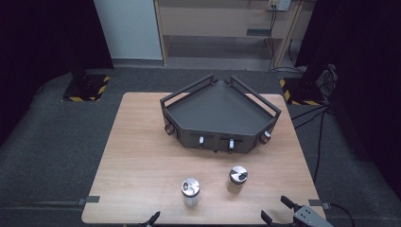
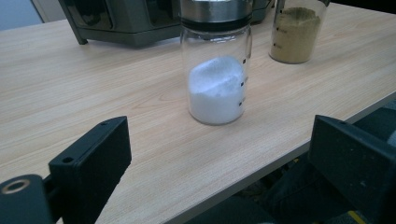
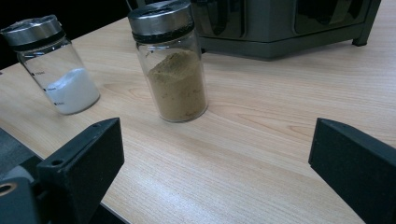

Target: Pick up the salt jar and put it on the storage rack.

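Jars stand upright before the dark corner rack: the white-powder jar nearer the table's front edge, the brown-spice jar just beside it. Right gripper hangs released near that edge; left gripper, barely visible there, gapes wide too.

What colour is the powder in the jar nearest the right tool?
Brownish tan powder, clearest in the right gripper view.

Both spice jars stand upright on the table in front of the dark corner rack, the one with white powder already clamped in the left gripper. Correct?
Not quite. The jar of white powder stands free: the left gripper view shows the left gripper open, jaws well short of it. Both jars, including the brown one, do stand upright before the rack.
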